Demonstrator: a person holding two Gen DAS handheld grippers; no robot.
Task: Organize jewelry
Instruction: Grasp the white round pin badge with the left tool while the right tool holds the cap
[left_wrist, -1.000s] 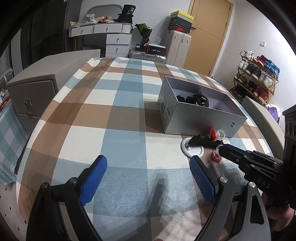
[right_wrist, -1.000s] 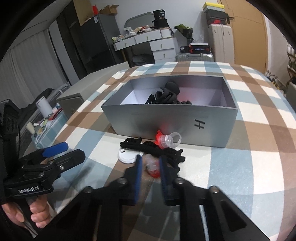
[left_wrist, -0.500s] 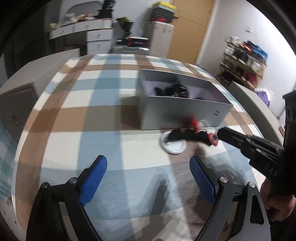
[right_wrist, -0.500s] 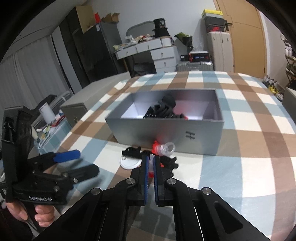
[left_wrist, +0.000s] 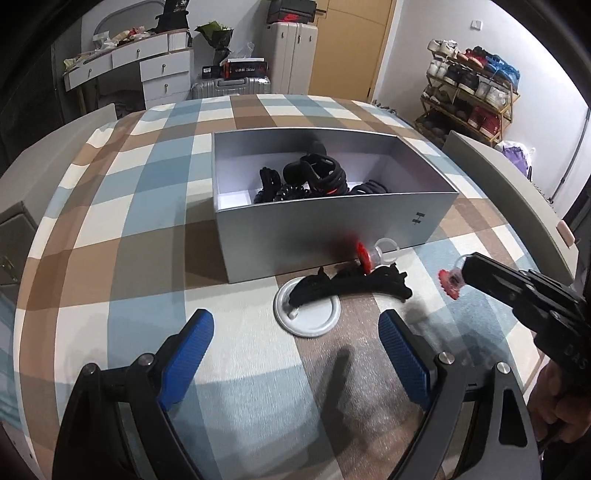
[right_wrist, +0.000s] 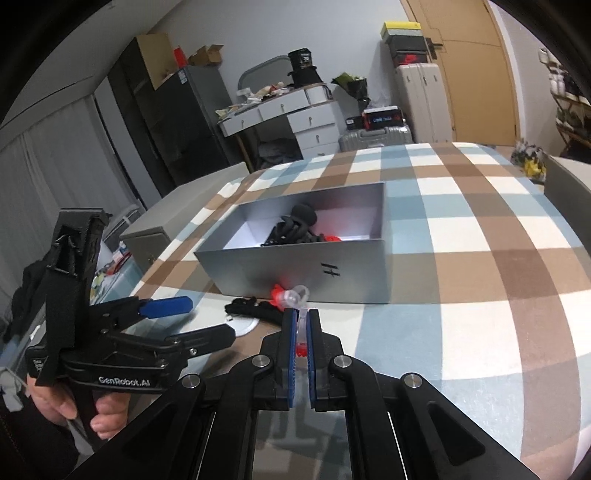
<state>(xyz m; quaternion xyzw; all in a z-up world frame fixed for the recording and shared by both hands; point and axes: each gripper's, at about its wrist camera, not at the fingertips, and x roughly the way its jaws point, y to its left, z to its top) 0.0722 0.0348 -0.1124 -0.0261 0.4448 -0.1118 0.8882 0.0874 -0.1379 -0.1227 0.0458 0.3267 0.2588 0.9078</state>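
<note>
The box (left_wrist: 332, 229) is sitting on the table (left_wrist: 122, 236). 1 hair clip (left_wrist: 351, 286) is lying just before it, overlapping the disc (left_wrist: 308, 317).

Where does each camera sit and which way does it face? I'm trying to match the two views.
Left wrist: on the left gripper, angled down past open jaws at the white disc and grey box; the right gripper enters from the right, holding a red-and-clear ring.
Right wrist: on the right gripper, jaws shut on that ring, facing the box; the left gripper and its hand show at left.
Shared: box, disc, black hair clip, second ring.
</note>
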